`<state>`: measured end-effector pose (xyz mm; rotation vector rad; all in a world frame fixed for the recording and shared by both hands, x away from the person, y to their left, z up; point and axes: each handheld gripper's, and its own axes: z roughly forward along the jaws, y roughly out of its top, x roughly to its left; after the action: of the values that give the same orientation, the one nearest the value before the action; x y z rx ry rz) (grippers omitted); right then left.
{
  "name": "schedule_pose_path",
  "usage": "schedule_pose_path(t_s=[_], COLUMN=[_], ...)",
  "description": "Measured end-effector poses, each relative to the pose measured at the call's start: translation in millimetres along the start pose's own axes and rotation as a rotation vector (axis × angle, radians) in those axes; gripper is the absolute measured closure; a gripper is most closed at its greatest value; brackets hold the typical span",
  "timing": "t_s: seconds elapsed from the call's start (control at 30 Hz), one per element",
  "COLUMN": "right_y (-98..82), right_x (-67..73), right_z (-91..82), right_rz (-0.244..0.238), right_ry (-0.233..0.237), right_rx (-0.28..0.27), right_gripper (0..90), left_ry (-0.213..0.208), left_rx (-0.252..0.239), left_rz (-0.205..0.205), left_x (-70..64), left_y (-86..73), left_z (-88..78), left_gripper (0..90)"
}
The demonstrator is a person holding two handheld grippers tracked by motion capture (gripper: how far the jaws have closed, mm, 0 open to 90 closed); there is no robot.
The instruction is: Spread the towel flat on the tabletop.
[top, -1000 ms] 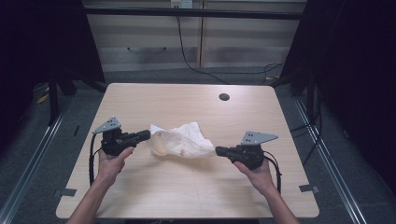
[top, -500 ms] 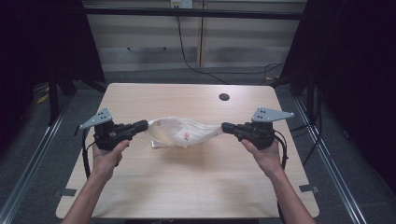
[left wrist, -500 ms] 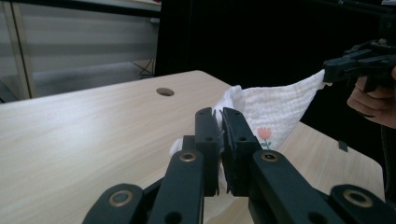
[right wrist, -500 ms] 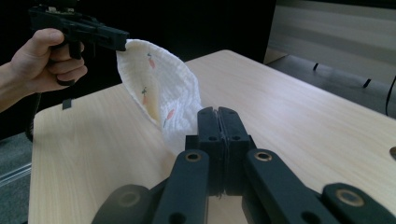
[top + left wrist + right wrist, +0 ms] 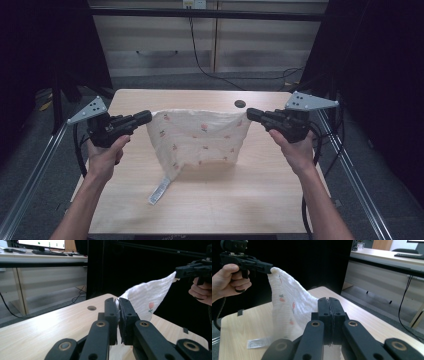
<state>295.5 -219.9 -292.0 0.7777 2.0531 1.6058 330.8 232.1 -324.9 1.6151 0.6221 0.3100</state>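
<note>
The cloth point(image 5: 200, 137) hangs stretched side to side over the table point(image 5: 260, 200), its top corners clamped in the left gripper point(image 5: 148, 117) and right gripper point(image 5: 248, 114)

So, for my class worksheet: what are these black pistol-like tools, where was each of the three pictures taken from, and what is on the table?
A person holds one tool in each hand: the left hand-held gripper and the right hand-held gripper, each with two black jaws. The high view looks down from above; the other two views come from cameras riding on the grippers. Both grippers are shut on the top corners of a white cloth with small red prints, stretched between them above the wooden table. Its white label hangs down to the table.
</note>
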Motion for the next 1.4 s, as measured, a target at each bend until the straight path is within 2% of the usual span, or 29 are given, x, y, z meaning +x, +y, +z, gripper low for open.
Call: schedule_pose_path(t_s=[0.13,0.23,0.33,0.43,0.57,0.63,0.73,0.8,0.9,0.93,0.97,1.0,1.17,1.27,1.4], right_y=[6.6,7.4,6.5,5.5,3.3,3.3,0.6,-5.8,-21.9,-27.9,-39.9,-39.9,-62.3,-69.6,-76.4], right_x=[9.5,16.9,24.7,31.4,41.5,45.5,48.3,46.3,36.3,31.9,22.3,22.3,-0.6,-9.6,-17.7], right_z=[-6.8,-12.1,-18.9,-28.2,-43.5,-51.6,-62.1,-64.1,-58.9,-56.0,-49.9,-49.9,-33.3,-21.9,-4.8], right_rz=[-0.018,-0.029,-0.042,-0.053,-0.061,-0.064,-0.065,-0.055,-0.023,-0.014,0.019,0.019,0.069,0.087,0.088], right_ry=[0.014,0.022,0.028,0.027,0.003,0.002,-0.013,-0.025,-0.040,-0.049,-0.056,-0.056,-0.079,-0.081,-0.103], right_rx=[-0.014,-0.016,-0.017,-0.029,-0.055,-0.071,-0.096,-0.095,-0.078,-0.066,-0.058,-0.058,-0.015,0.005,0.041], right_gripper=[89.7,89.6,89.7,89.7,89.7,89.7,89.7,89.7,89.7,89.7,89.7,89.7,89.7,89.7,89.6], left_ry=[-0.021,-0.050,-0.078,-0.087,-0.104,-0.129,-0.128,-0.128,-0.105,-0.095,-0.088,-0.089,-0.063,-0.048,-0.033], left_rx=[-0.014,-0.024,-0.038,-0.029,-0.020,-0.024,-0.001,0.008,0.017,0.029,0.036,0.043,0.090,0.112,0.134], left_rz=[0.019,0.049,0.061,0.056,0.055,0.058,0.058,0.056,0.056,0.042,0.030,0.009,-0.018,-0.044,-0.091], left_x=[-9.6,-20.8,-29.3,-35.6,-46.5,-50.8,-56.1,-54.3,-47.3,-43.7,-39.0,-35.1,-18.2,-7.9,6.6], left_y=[5.5,7.0,6.9,4.7,4.3,6.8,9.1,5.4,-7.0,-11.7,-16.3,-21.1,-40.2,-49.4,-61.4], left_z=[-6.7,-12.6,-17.8,-19.9,-25.0,-28.5,-28.2,-23.1,-11.3,-7.2,-3.1,0.8,17.2,26.4,39.1], left_gripper=[85.9,85.9,85.9,85.9,85.9,85.9,85.9,85.9,85.8,85.8,85.8,85.8,85.8,85.8,85.7])
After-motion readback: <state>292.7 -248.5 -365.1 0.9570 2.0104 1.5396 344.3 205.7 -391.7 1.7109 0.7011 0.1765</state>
